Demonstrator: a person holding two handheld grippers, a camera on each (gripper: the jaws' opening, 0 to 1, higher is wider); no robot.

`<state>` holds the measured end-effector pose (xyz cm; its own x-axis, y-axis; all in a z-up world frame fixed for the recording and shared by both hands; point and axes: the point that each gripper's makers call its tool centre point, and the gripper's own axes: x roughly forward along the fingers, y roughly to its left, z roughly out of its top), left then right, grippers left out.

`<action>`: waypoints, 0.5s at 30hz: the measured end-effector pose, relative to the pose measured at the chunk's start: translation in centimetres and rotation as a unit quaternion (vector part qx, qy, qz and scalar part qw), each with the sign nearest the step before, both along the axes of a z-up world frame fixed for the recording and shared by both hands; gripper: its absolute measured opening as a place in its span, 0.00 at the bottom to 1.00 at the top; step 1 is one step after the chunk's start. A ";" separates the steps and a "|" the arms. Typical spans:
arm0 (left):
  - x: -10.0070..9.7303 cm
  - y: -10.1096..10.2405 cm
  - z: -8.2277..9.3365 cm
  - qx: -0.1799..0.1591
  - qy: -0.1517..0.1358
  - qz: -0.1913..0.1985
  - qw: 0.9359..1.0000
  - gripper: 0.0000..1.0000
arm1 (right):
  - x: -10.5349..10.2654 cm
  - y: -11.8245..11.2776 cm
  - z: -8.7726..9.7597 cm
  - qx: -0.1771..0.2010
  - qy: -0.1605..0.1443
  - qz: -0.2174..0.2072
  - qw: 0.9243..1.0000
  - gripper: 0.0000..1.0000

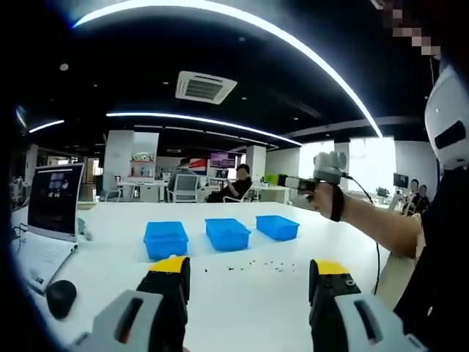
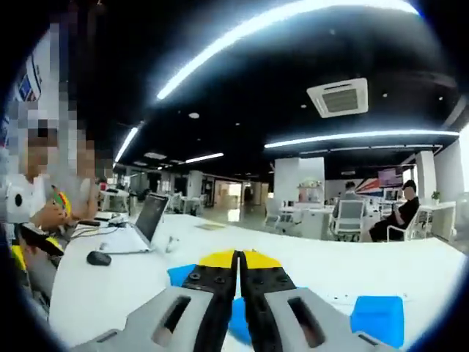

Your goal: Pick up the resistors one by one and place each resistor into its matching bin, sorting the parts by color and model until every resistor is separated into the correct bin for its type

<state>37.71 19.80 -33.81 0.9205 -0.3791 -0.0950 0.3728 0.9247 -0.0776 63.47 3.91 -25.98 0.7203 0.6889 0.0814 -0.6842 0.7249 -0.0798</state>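
The left hand-held gripper [image 1: 249, 275] is seen in the left gripper view with its yellow-tipped jaws set wide apart and nothing between them. The right hand-held gripper [image 2: 238, 265] is seen in the right gripper view with its jaws pressed together; nothing can be seen held between the tips.

The resistors [image 1: 253, 265] are noted as a loose scatter of small dark specks on the white counter [image 1: 242, 308], lying between the two left jaws and just short of the bins. Colour and model cannot be told at this size. Three blue bins are ranged beyond the scatter: the left bin [image 1: 165, 239] at about 11 o'clock from it, the middle bin [image 1: 227, 233] at 12 o'clock, and the right bin [image 1: 277, 226] at 1 o'clock. No contents can be made out in any of them.

A laptop [image 1: 53, 202] and a mouse [image 1: 61, 297] are recorded at 9 o'clock on the counter, well apart from the parts.

Handling is judged as follows. Each resistor is expected to be very light, small and stiff in the body, with thin wire leads that are likely to bend if squeezed. A part is easily flicked away or lost under a jaw. A hold across the body is advised, taken with the jaw tips from above with light closure, one piece at a time.
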 end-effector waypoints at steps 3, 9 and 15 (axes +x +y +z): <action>-0.1 0.2 0.0 0.001 0.001 0.003 1.000 0.67 | 2.6 0.7 -0.9 -0.006 0.017 -0.009 1.000 0.05; -0.5 0.8 0.1 0.003 -0.001 0.010 1.000 0.67 | 6.5 2.5 -3.3 -0.055 0.042 -0.022 0.997 0.05; -0.6 1.2 0.0 0.002 0.001 0.016 1.000 0.67 | 8.0 3.0 -4.9 -0.070 0.060 -0.034 0.995 0.05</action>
<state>37.13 21.00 -33.86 0.9323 -0.3483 -0.0979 0.3420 0.9367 -0.0750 71.49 6.92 -30.86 0.7644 0.6368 -0.1007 -0.6447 0.7573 -0.1044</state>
